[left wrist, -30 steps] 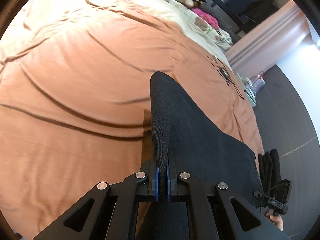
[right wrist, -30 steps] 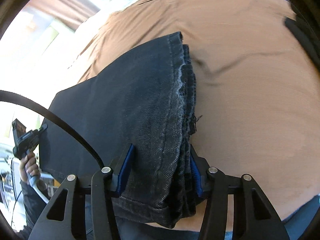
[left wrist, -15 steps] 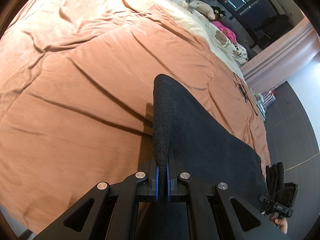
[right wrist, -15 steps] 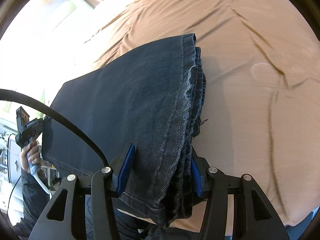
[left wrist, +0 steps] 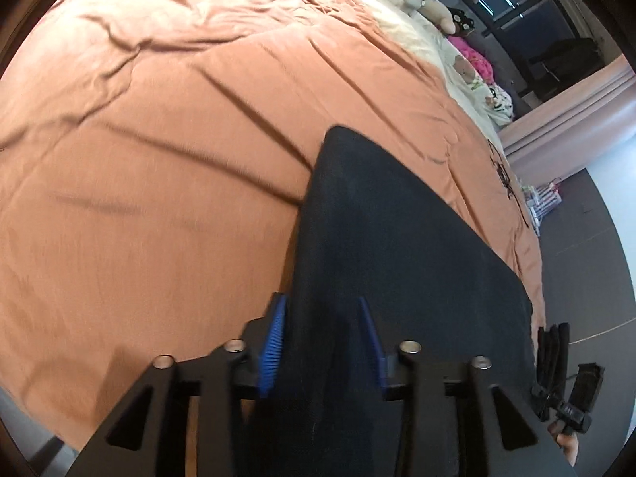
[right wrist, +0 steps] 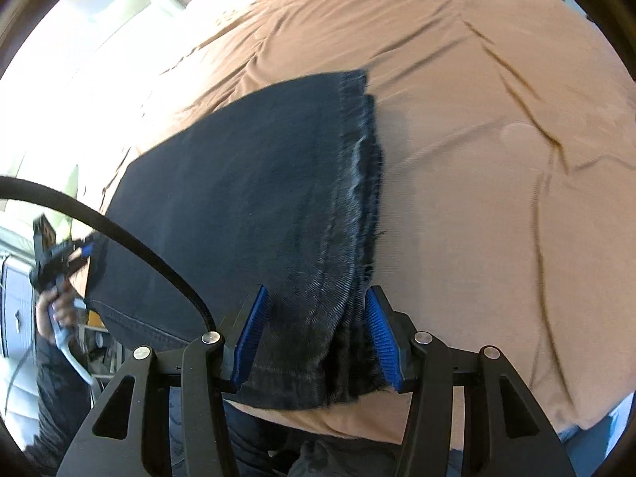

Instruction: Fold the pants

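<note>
No legible text, label or number anywhere

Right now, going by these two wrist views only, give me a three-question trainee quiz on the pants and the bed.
1. True or false: the dark pants lie on a blue sheet.
2. Which stacked part of the pants sits between the right gripper pads? A) hems B) a belt C) a pocket flap
3. Fill in: the bedspread is ____ coloured.

Key: 1 false, the bedspread is orange. 2 A. 3 orange.
</note>
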{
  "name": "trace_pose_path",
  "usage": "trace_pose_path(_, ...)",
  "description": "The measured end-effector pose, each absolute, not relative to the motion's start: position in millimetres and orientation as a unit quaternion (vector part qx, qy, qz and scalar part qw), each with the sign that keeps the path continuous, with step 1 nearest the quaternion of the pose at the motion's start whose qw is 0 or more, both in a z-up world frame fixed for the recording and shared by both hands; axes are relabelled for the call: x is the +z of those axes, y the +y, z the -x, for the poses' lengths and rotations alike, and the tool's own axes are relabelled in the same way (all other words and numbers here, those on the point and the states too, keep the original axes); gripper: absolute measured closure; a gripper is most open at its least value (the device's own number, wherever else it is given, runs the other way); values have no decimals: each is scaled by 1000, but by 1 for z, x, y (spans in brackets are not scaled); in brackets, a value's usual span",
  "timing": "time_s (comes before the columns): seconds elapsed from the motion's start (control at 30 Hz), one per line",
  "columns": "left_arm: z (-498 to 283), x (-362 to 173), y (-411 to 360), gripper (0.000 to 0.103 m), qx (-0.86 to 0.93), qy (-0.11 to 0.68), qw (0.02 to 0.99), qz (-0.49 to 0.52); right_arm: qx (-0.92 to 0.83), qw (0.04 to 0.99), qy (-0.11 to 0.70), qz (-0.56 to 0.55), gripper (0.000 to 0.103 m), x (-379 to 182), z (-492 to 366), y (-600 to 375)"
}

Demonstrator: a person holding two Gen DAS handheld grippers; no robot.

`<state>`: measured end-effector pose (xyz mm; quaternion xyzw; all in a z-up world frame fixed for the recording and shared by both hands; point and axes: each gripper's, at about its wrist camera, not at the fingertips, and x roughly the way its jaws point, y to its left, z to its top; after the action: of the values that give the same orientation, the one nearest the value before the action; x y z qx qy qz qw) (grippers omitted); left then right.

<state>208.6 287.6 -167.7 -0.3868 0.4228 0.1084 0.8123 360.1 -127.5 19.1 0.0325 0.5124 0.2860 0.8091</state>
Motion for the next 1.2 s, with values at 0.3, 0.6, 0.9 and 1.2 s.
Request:
trace_pose_path(0.3, -152, -177, 275, 60, 115, 403, 802, 425, 277, 847, 451, -50, 54, 53, -350, -167)
trace_pose_path(0.6, -115, -182, 262, 57, 118, 383, 791, 462, 320, 850, 417, -18, 54, 55, -321, -130)
trace_pose_path(0.9, -109, -189, 264, 52, 105, 352, 784, 501, 321, 851, 416, 2, 54, 37, -315, -90)
trace_pose_path(1.2, -105, -200, 255, 59, 109, 307, 774, 543, 242, 859, 451, 21, 66, -15, -326, -84)
